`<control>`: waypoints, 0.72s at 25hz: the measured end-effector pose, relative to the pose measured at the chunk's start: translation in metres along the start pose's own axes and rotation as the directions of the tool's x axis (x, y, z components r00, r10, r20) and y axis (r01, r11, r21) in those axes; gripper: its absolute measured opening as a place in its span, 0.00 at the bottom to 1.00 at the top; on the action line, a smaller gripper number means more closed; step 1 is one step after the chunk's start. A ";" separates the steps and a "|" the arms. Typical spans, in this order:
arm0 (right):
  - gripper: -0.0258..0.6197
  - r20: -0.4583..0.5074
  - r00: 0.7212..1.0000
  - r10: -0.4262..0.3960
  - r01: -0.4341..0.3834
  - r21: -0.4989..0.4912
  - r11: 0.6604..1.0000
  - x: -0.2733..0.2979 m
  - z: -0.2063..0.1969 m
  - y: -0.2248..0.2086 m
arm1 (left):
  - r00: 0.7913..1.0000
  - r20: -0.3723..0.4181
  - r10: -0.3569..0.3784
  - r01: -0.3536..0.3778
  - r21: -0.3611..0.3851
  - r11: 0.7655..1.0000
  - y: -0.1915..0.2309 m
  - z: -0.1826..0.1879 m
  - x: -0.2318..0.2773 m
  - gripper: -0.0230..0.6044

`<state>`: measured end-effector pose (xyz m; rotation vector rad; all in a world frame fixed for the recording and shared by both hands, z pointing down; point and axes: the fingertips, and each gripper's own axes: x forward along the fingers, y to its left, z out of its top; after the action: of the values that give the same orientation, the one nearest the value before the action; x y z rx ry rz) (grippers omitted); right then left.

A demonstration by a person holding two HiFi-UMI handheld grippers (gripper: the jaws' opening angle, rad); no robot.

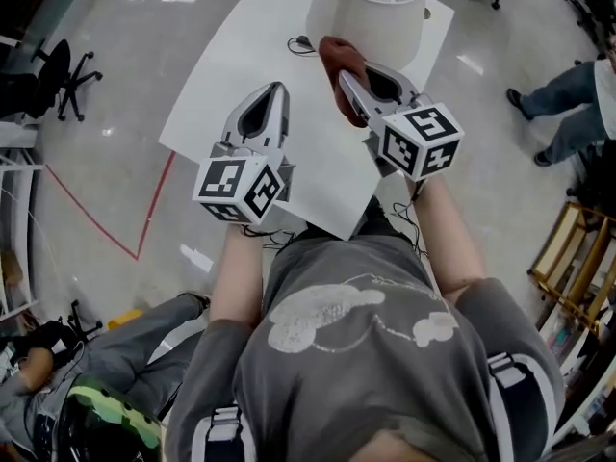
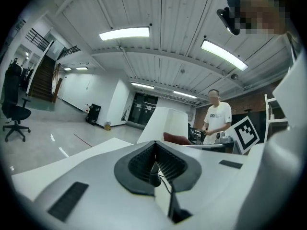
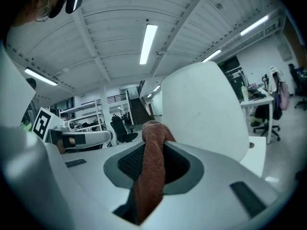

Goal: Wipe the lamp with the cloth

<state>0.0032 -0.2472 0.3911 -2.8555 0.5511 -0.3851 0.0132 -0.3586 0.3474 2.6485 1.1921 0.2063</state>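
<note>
Cloth (image 1: 343,68) one, lamp (image 1: 371,22) one.

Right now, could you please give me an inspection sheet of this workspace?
Surface: white table, set at an angle to the person.
Job's things: white lamp at the table's far end; reddish-brown cloth held up by its shade.
Clutter: nothing seen.
Grippers: left gripper shut and empty; right gripper shut on the cloth.
Cables: dark cable on the table beside the lamp.
Surroundings: office chair, red floor line, standing person.
</note>
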 end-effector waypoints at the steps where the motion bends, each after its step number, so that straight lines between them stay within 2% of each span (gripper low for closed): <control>1: 0.17 -0.005 1.000 -0.018 0.018 0.004 1.000 0.001 -0.006 -0.001 | 1.000 -0.007 -0.012 0.012 -0.003 1.000 0.002 -0.003 0.000 0.05; 6: 0.17 -0.046 0.995 -0.088 0.090 0.029 0.996 0.002 -0.035 -0.007 | 0.998 -0.033 -0.050 0.049 -0.019 0.999 0.013 -0.013 -0.003 0.05; 11: 0.17 -0.065 0.995 -0.080 0.082 0.039 0.996 -0.010 -0.044 0.003 | 0.998 -0.031 -0.051 0.050 -0.035 0.998 0.009 -0.014 -0.007 0.05; 14: 0.17 -0.034 0.998 -0.050 0.051 0.023 0.998 -0.019 -0.031 0.013 | 0.998 -0.014 -0.057 0.056 -0.026 0.998 -0.003 -0.010 -0.006 0.05; 18: 0.17 0.042 0.999 -0.019 0.019 0.004 1.000 -0.022 0.008 0.016 | 0.999 0.005 -0.045 0.045 0.024 0.999 -0.014 0.008 0.004 0.05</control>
<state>-0.0196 -0.2523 0.3751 -2.8599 0.5147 -0.3274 0.0078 -0.3479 0.3360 2.6374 1.2584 0.1776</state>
